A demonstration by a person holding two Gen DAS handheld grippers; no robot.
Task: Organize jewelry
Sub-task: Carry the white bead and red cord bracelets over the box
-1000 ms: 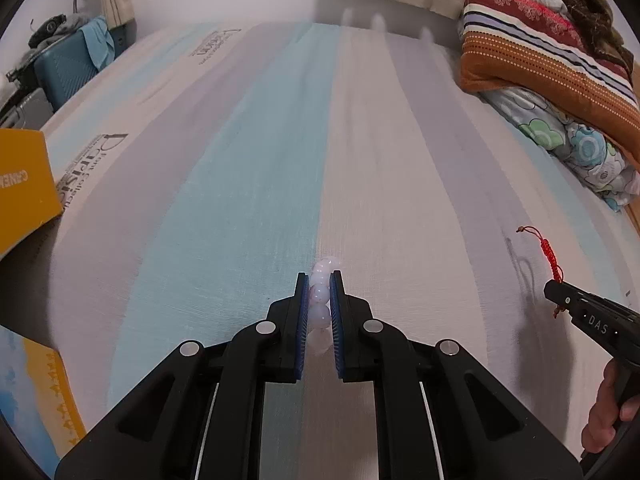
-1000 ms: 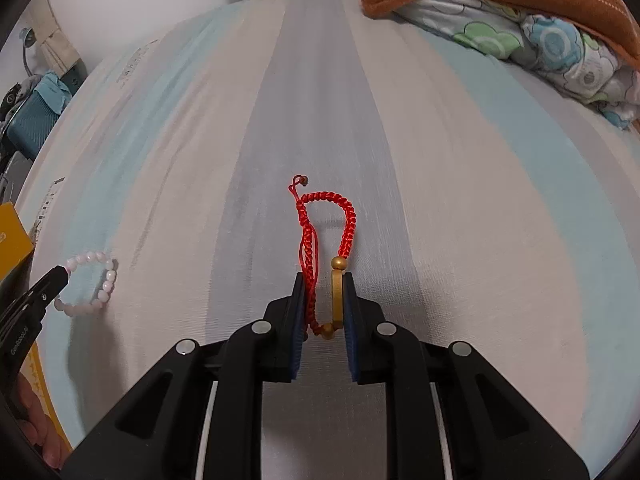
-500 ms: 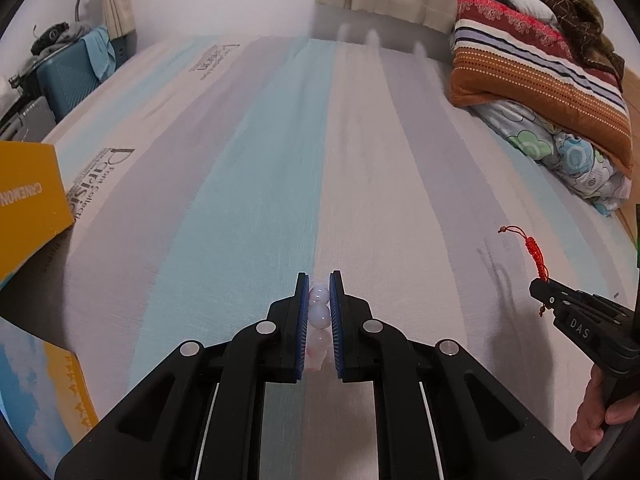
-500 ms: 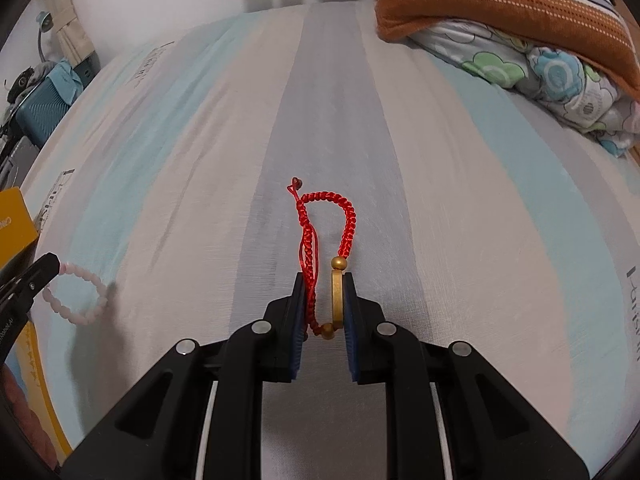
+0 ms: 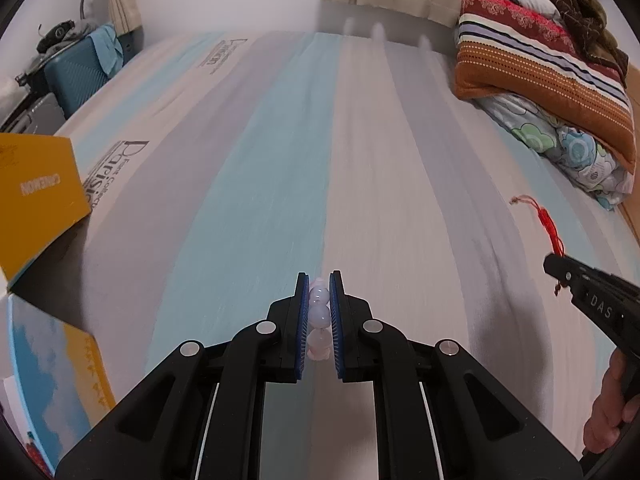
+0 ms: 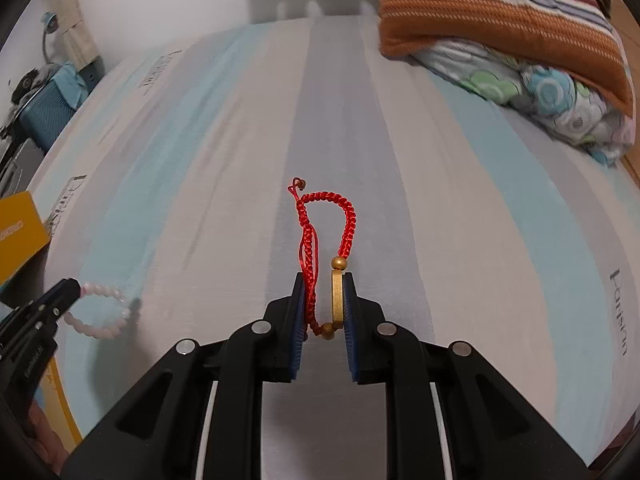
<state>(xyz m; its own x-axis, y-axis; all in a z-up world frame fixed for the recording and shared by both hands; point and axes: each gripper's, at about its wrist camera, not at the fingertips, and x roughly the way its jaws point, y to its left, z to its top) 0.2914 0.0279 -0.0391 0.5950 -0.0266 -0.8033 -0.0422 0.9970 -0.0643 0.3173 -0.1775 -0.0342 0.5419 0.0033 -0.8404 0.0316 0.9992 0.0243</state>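
My left gripper (image 5: 319, 280) is shut on a pale pink bead bracelet (image 5: 319, 314), whose beads line up between the blue pads. The same bead bracelet (image 6: 105, 310) hangs as a loop from the left gripper (image 6: 74, 286) in the right wrist view. My right gripper (image 6: 323, 280) is shut on a red braided cord bracelet (image 6: 320, 220) with a gold bar and gold beads; the cord loops forward past the fingertips. In the left wrist view the red bracelet (image 5: 550, 226) sticks up from the right gripper (image 5: 554, 262). Both are held above the striped bed sheet (image 5: 280, 140).
A yellow box (image 5: 32, 196) and a blue-and-yellow box (image 5: 52, 376) stand at the bed's left edge. Striped pillows and a floral quilt (image 5: 560, 92) pile up at the far right. A teal suitcase (image 5: 76, 76) sits beyond the bed. A hand (image 5: 608, 408) grips the right handle.
Both grippers have risen from the sheet with their bracelets still clamped; the bed looks farther below and the bead loop now hangs free.
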